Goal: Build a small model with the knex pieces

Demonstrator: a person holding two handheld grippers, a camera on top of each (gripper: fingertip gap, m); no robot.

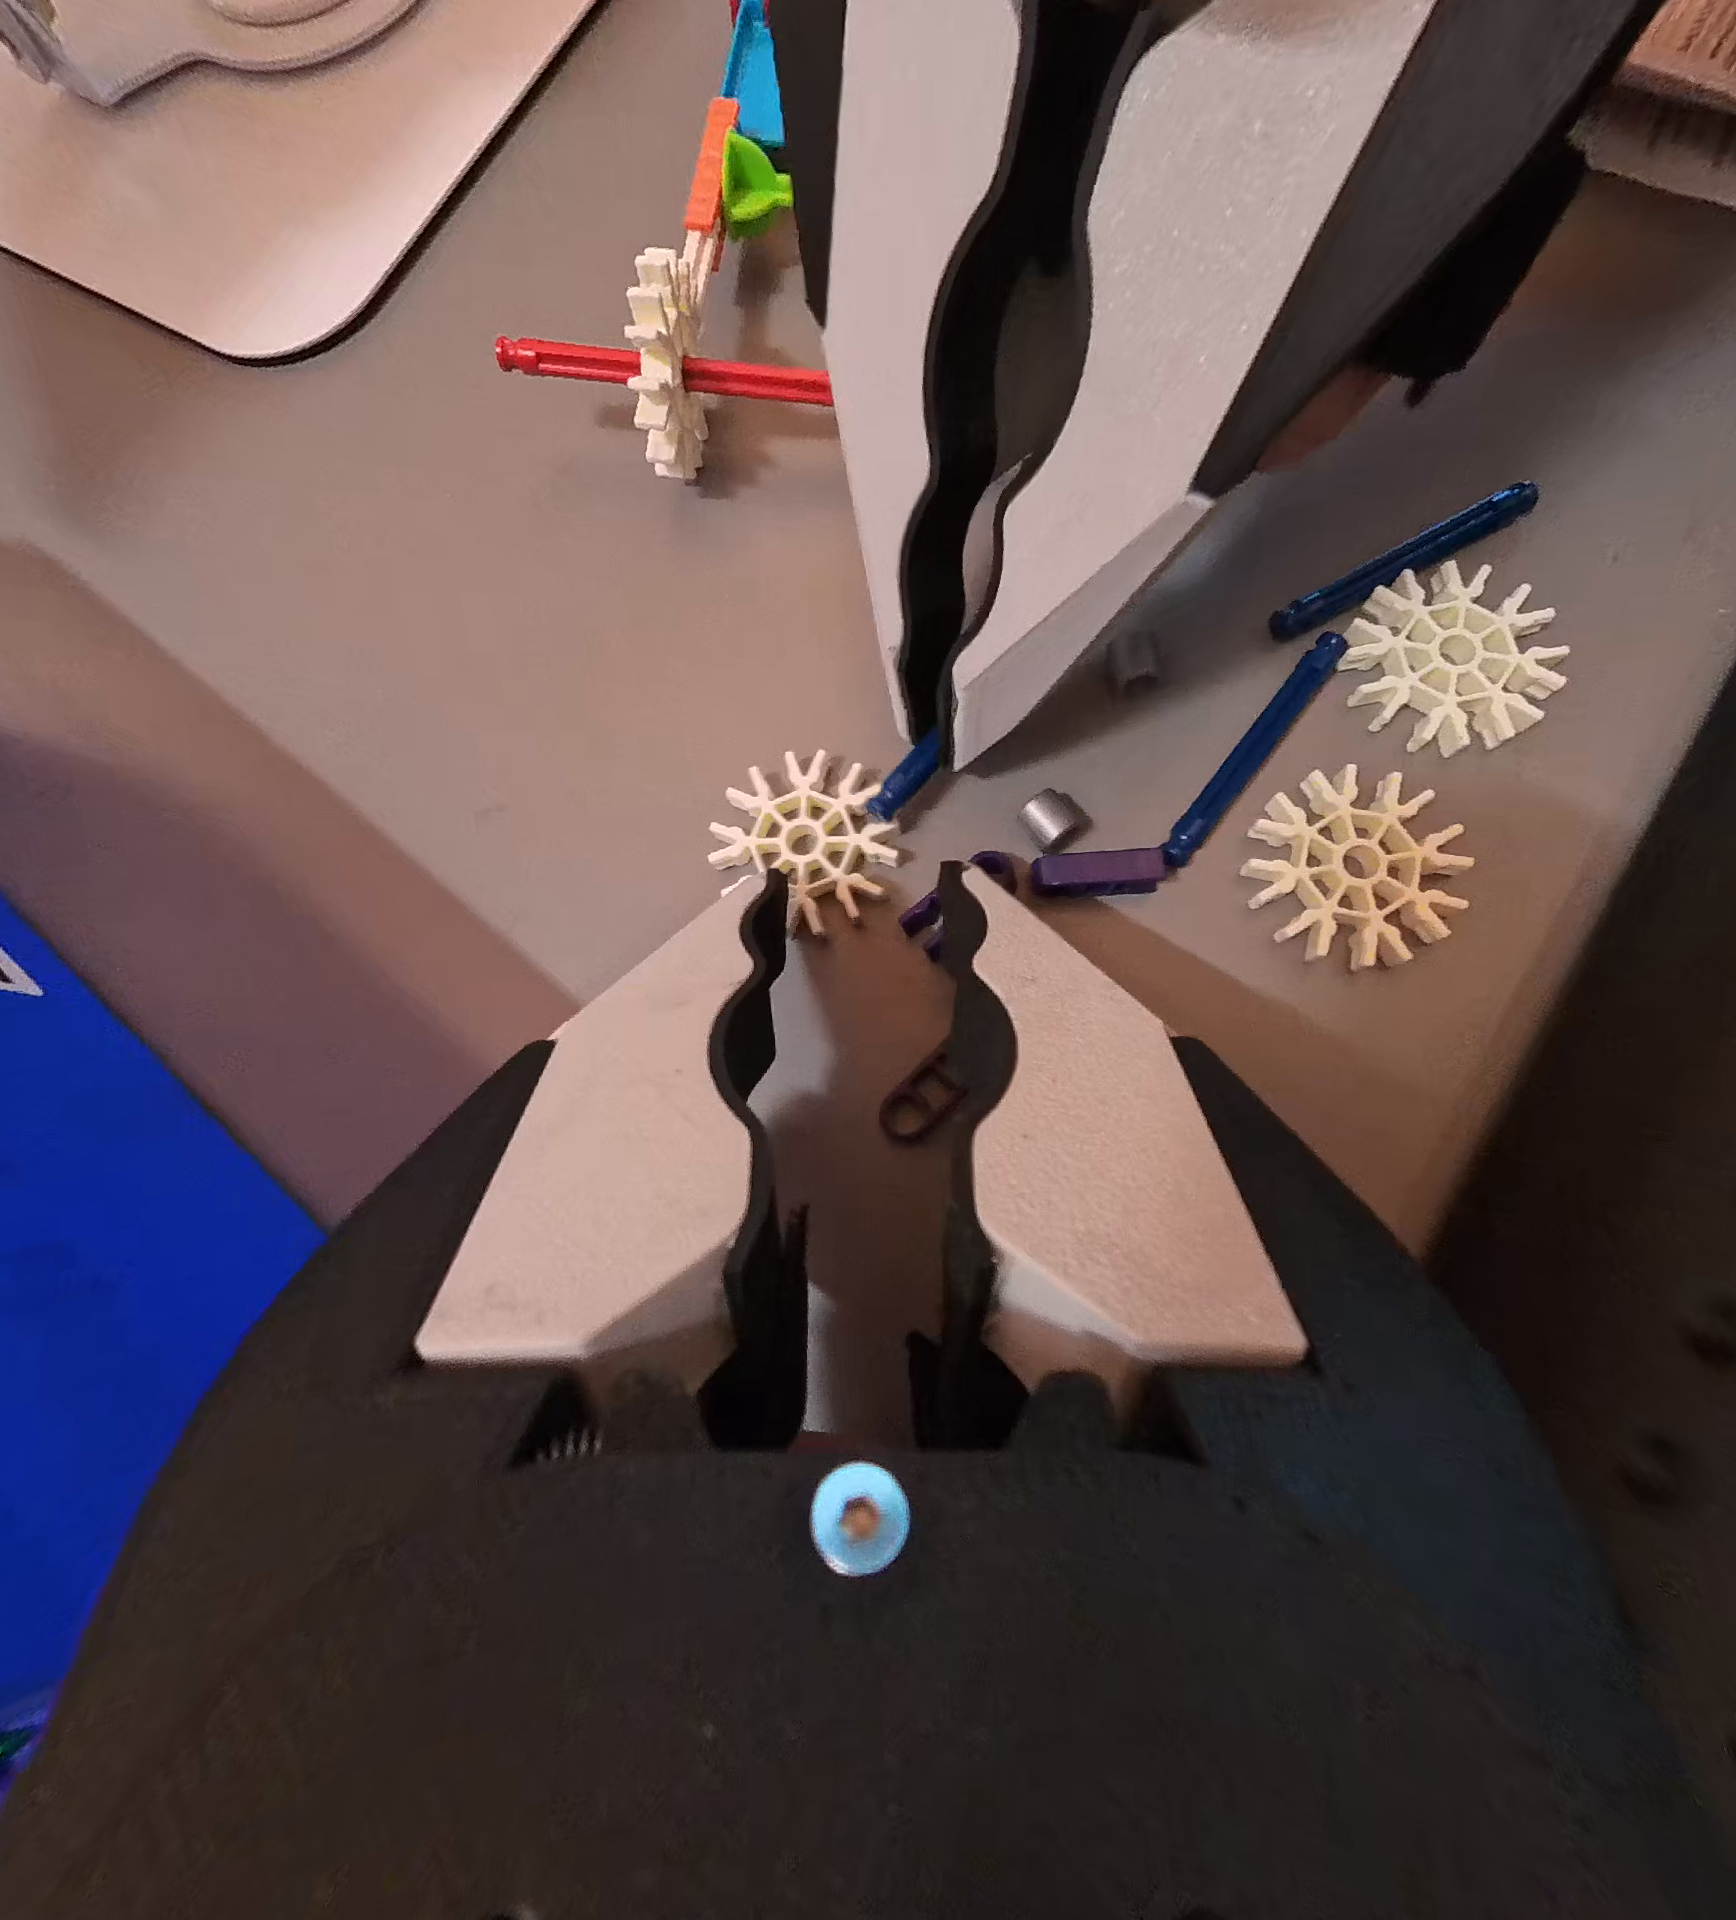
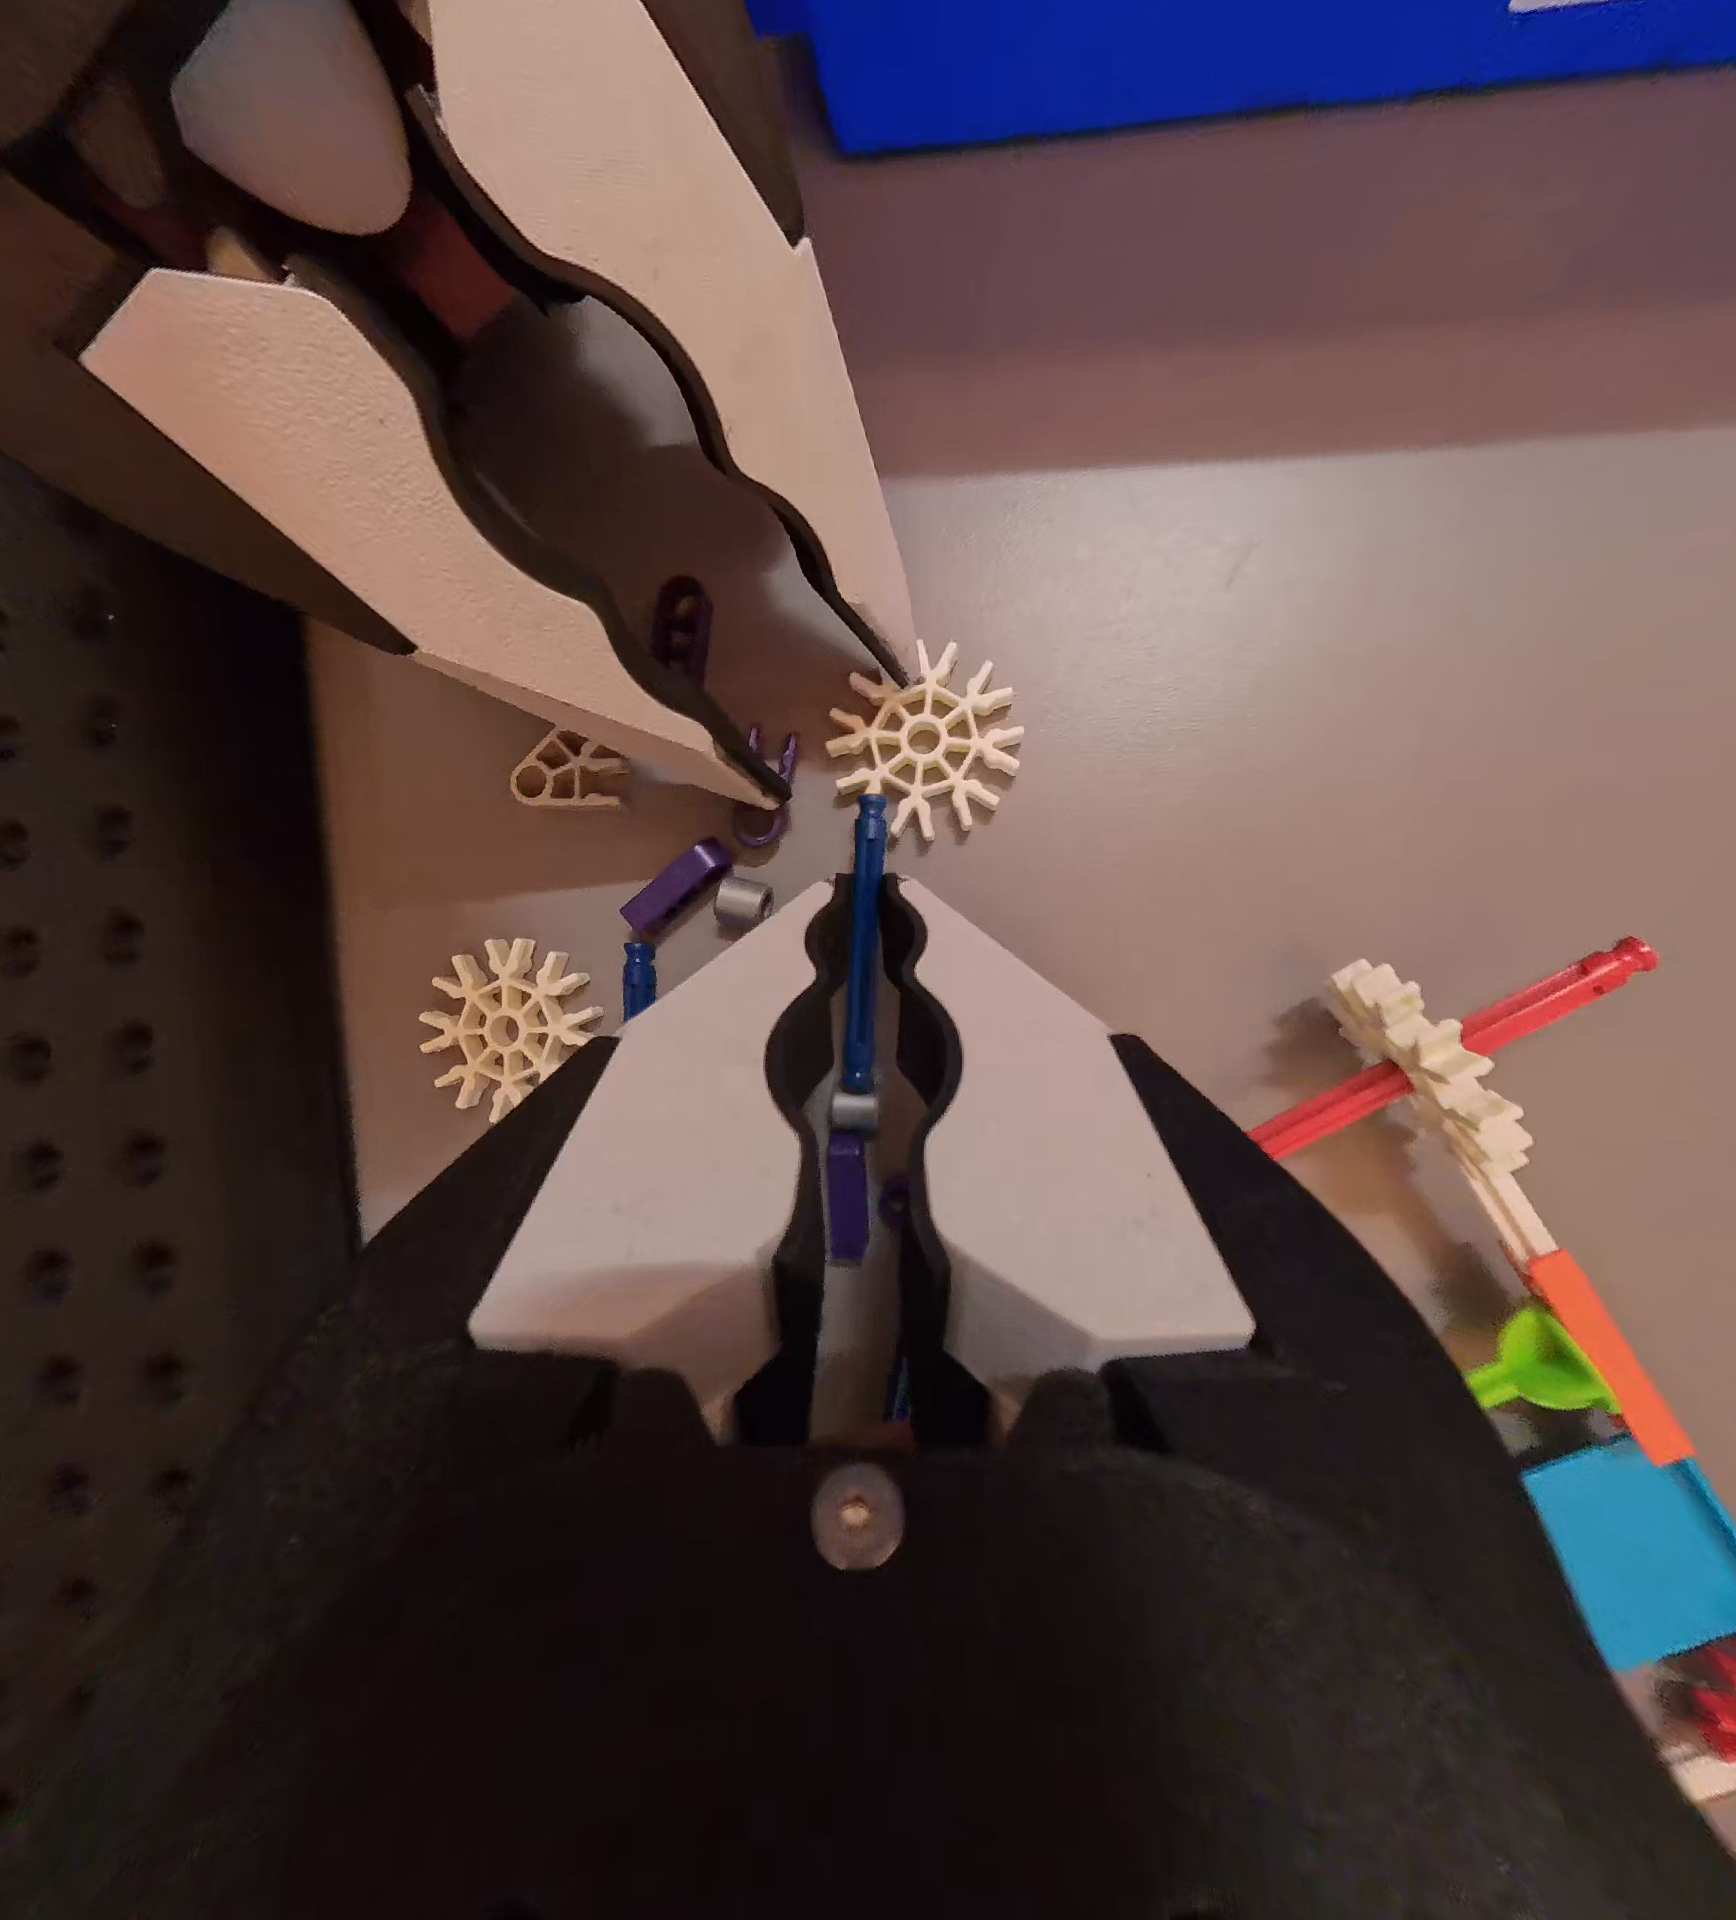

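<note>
My right gripper is shut on a blue rod that carries a grey spacer and a purple piece behind it. The rod's tip points at a cream snowflake connector lying flat on the grey table and almost touches it. My left gripper is open. Its left fingertip rests at the edge of the same snowflake, and its right one is by a small purple clip. The right gripper reaches in from above in the left wrist view, the left gripper from the upper left in the right wrist view.
Two more cream snowflakes, loose blue rods, a purple connector and a grey spacer lie to the right. A built piece with a red rod stands behind. There is a blue box, a black pegboard and a monitor base. The tips of both grippers are at nearly the same place.
</note>
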